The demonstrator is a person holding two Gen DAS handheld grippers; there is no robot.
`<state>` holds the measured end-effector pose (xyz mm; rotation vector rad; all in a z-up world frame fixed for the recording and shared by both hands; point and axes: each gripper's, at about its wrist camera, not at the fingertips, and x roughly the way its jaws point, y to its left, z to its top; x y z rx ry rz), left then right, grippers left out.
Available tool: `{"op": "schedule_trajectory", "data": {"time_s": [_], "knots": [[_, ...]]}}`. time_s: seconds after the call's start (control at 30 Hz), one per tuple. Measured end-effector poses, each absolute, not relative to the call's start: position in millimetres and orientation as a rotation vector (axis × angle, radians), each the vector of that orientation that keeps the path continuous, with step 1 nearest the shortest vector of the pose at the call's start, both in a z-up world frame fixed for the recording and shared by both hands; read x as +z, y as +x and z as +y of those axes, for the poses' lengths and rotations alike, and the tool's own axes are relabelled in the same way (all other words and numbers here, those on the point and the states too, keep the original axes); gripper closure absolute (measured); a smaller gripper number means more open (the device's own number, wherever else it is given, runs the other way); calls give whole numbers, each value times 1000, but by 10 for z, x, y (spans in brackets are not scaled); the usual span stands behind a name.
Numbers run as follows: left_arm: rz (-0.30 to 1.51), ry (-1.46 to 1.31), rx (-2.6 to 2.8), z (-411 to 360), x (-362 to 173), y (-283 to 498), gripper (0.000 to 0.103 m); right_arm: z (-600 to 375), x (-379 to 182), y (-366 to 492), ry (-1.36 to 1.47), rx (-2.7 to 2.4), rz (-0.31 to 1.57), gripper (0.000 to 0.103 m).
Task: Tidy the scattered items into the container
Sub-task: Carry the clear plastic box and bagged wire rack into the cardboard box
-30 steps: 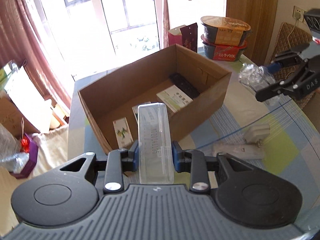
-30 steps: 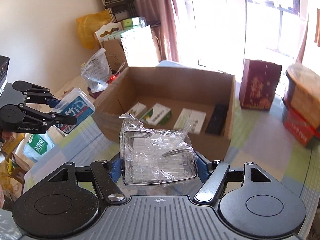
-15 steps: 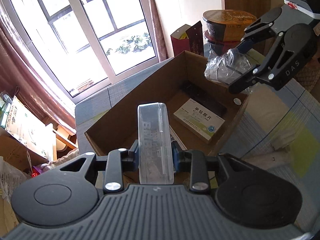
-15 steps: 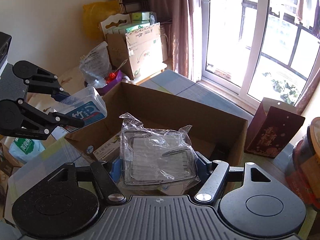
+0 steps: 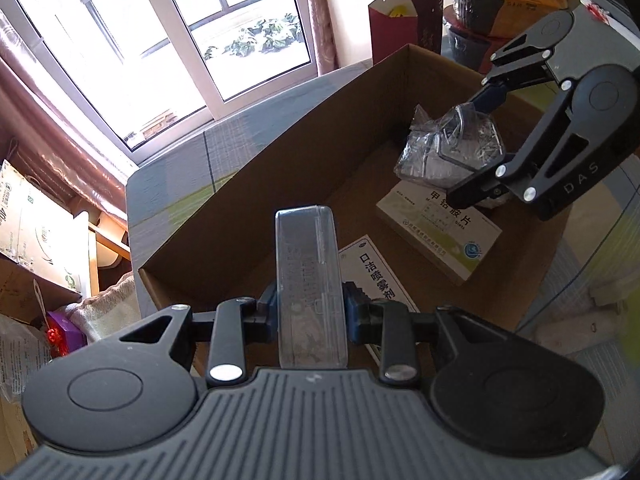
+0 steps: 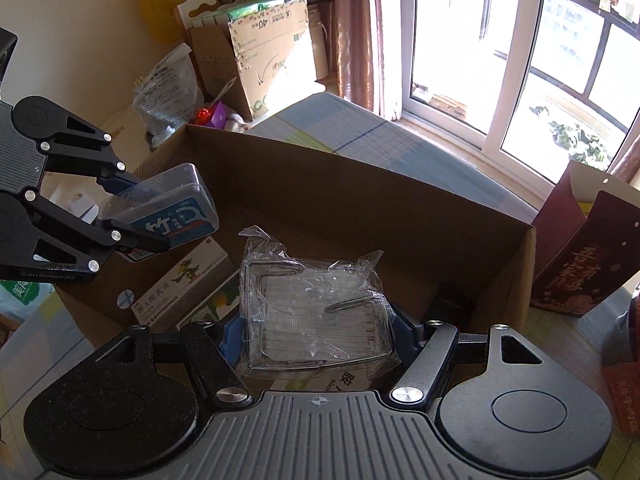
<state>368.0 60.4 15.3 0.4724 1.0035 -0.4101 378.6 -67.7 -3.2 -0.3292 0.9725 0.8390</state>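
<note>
Both grippers hang over the cardboard box (image 5: pixel 256 208): the left gripper (image 5: pixel 310 312) pinches 1 clear hard plastic case (image 5: pixel 308 280), long and rounded at the corners, and the right gripper (image 6: pixel 316 328) pinches 1 crinkled clear plastic packet (image 6: pixel 316 312) with bent metal wire inside. That box, brown, open-topped and rectangular, sits on a table (image 6: pixel 360 136) covered in a blue and green checked cloth. On its floor lie at least 3 flat printed medicine cartons: 1 green-and-white carton (image 5: pixel 440 236), 1 white carton (image 5: pixel 376 276) and 1 carton with a cartoon figure (image 6: pixel 184 284). Beyond stand 1 dark red paper box (image 6: pixel 580 264), 2 stacked lidded bowls (image 5: pixel 492 8), a large window (image 5: pixel 180 28) and pink curtains (image 6: pixel 360 20).
</note>
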Motion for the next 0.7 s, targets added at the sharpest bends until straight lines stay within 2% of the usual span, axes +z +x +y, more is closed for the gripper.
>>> {"op": "schedule_trajectory", "data": {"time_s": [0.7], "knots": [[1065,397,-374,672,-199,4182,76,-520,-353,4192,-309,828,1025,30]]}}
